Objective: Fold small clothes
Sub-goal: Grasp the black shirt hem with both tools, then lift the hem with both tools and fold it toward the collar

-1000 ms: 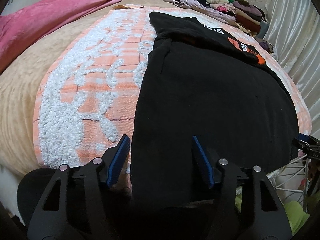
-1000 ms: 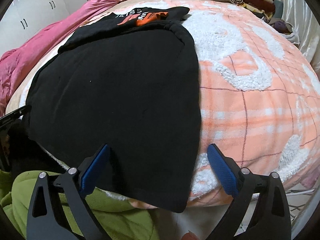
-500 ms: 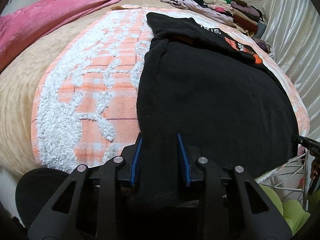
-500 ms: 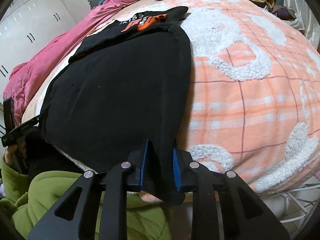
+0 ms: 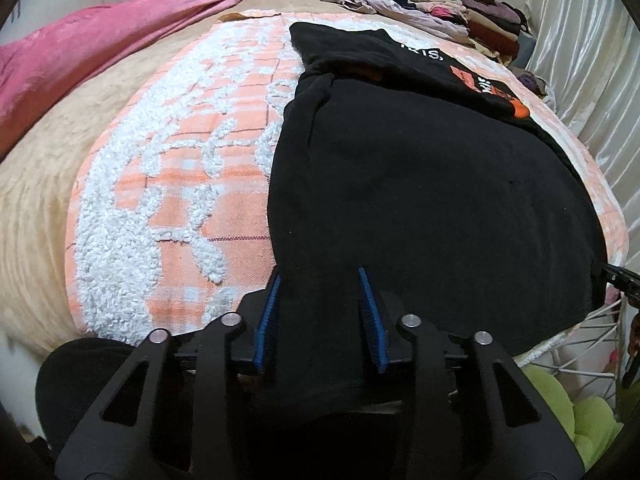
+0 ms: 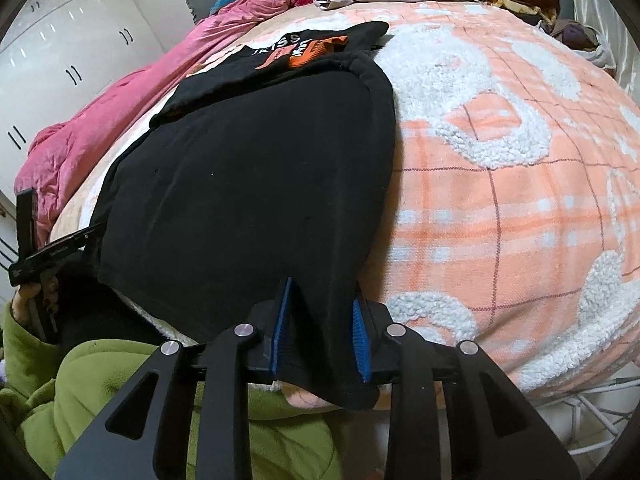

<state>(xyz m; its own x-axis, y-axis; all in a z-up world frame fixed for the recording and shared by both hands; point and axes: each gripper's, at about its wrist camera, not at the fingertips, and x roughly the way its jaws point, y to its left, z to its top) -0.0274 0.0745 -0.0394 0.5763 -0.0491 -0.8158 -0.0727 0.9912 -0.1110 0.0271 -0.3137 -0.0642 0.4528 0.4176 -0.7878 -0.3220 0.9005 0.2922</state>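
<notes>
A black garment (image 5: 420, 184) lies flat on the bed, with an orange and white print (image 5: 492, 88) at its far end. My left gripper (image 5: 319, 274) grips the near hem at its left corner. Its jaws are closing and the black cloth fills the gap between the blue pads (image 5: 266, 320). In the right wrist view the same black garment (image 6: 248, 184) spreads away from me. My right gripper (image 6: 322, 292) holds the near right corner, which bunches between its pads (image 6: 360, 336). Those jaws are opening slightly while still pressing on the cloth.
An orange and white plaid blanket (image 5: 180, 184) covers the bed under the garment. A pink quilt (image 5: 100, 48) lies along the far left. Folded clothes (image 5: 480, 12) are piled at the head. A green sleeve (image 6: 100, 380) and a white wire rack (image 5: 580, 344) are near the bed's front edge.
Both grippers went from wide open around the hem to closed on it. The right one also tilted and moved a little, bunching up its corner of the cloth.
</notes>
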